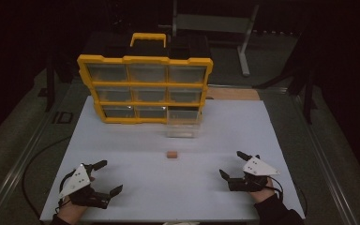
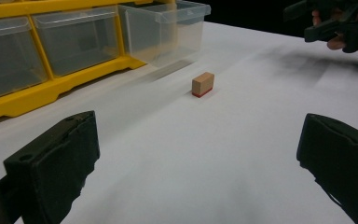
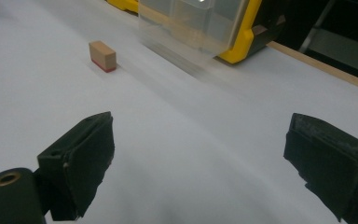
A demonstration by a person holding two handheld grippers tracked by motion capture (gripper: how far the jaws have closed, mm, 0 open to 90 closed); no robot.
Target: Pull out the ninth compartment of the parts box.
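Yellow organizer [image 1: 145, 60] stands upright at the back of the white tabletop [image 1: 122, 187], nine clear bins, and every one I can see into looks empty. One clear drawer [image 1: 183, 124] is pulled out at the bottom right corner and sits on the tabletop, empty too. Just in front of it lies a little wooden block [image 1: 171, 154], tan with a thin red strip along its bottom edge, lying flat, roughly between both hands. Left gripper [image 1: 108, 177] and right gripper [image 1: 230, 163] rest low near the front edge, well apart from the block, fingers spread wide on both, holding nothing.
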